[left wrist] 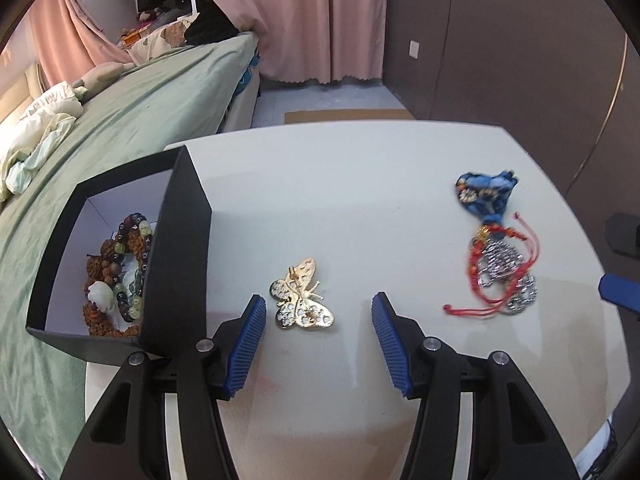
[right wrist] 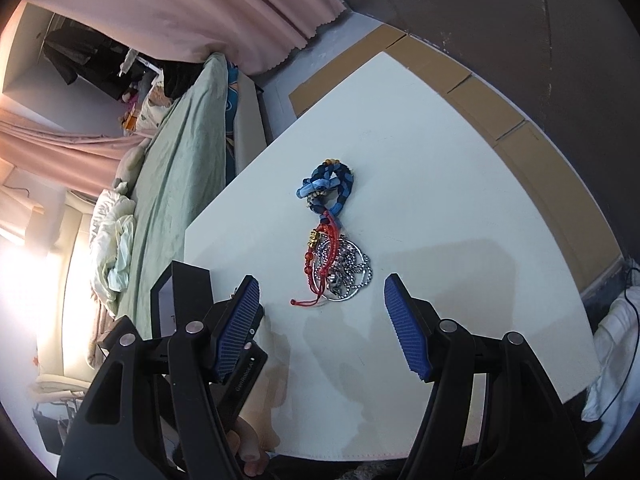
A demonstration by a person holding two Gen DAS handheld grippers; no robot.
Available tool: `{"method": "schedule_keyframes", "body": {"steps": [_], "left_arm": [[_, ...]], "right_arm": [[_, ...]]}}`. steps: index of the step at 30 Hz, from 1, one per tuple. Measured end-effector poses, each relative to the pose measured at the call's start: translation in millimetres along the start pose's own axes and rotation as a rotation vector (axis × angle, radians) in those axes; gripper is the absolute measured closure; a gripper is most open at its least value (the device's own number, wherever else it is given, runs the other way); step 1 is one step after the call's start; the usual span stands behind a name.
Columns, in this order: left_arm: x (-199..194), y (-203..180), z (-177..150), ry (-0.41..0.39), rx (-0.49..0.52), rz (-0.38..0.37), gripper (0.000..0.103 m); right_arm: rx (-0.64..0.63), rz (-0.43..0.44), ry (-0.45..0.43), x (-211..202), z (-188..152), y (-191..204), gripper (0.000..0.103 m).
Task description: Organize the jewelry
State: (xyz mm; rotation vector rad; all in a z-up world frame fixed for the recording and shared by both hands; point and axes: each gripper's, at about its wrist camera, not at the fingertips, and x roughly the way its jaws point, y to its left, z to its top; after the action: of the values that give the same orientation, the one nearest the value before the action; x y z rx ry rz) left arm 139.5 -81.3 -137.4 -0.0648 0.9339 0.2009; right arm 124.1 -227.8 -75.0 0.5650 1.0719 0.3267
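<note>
A gold butterfly brooch [left wrist: 301, 295] lies on the white table [left wrist: 360, 184], just ahead of my open left gripper [left wrist: 319, 306] and between its blue fingertips. A black box [left wrist: 182, 248] at the left holds several beaded bracelets [left wrist: 120, 276]. A blue braided bracelet [left wrist: 486, 194], a red cord bracelet [left wrist: 486, 280] and a silver chain [left wrist: 508, 276] lie tangled at the right. In the right wrist view the same blue bracelet [right wrist: 330, 190], red cord [right wrist: 322, 264] and silver chain [right wrist: 346, 276] lie ahead of my open, empty right gripper [right wrist: 322, 290].
A bed with a green sheet [left wrist: 120, 120] runs along the table's left side. Pink curtains [left wrist: 320, 20] hang behind. Brown cardboard [right wrist: 500, 92] lies on the floor past the table's far edge. The right gripper's blue tip [left wrist: 618, 292] shows at the left view's right edge.
</note>
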Motion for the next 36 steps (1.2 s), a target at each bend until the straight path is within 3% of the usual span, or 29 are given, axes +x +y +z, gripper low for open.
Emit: {"method": "schedule_keyframes", "body": {"steps": [2,6,13,16,17,19,21,23,25,36], "left_arm": [[0.8,-0.9,-0.3,-0.007,0.005,0.005,0.051],[0.6,-1.2,0.4,-0.011,0.023,0.0,0.075],[-6.1,7.0,4.4,-0.011,-0.022,-0.083,0.076],[-13.2,7.2,6.7,-0.019,-0.027,-0.109,0.078],[-15.2,7.6,6.8,-0.022,-0.029,-0.118,0.089],[-18.4,9.4,8.2,-0.02,-0.034,-0.134,0.093],[-21.4,11.9,8.9,-0.021,-0.043,-0.145,0.094],[-24.8,13.7,9.3,-0.026,-0.044,-0.148,0.098],[-27.8,17.1,10.6,-0.028,-0.053,-0.162,0.102],[-55.0,28.1,15.7,-0.073,-0.093,-0.251,0.103]], "right_arm": [[-0.017,-0.029,0.005,6.9,2.4,3.5,0.037],[-0.055,-0.067,0.029,23.3,6.3,11.7,0.037],[-0.095,-0.109,0.031,39.5,6.2,18.0,0.04],[-0.086,-0.093,0.037,43.8,7.8,16.0,0.056],[-0.08,-0.092,0.04,45.3,8.5,14.6,0.062],[-0.074,-0.088,0.045,47.1,9.4,12.4,0.071],[-0.061,-0.065,0.054,48.6,10.3,8.6,0.089],[-0.042,-0.046,0.064,49.9,11.6,4.2,0.1],[-0.025,-0.021,0.06,46.8,12.6,1.0,0.1],[0.017,0.035,-0.001,21.3,17.9,-1.4,0.101]]}}
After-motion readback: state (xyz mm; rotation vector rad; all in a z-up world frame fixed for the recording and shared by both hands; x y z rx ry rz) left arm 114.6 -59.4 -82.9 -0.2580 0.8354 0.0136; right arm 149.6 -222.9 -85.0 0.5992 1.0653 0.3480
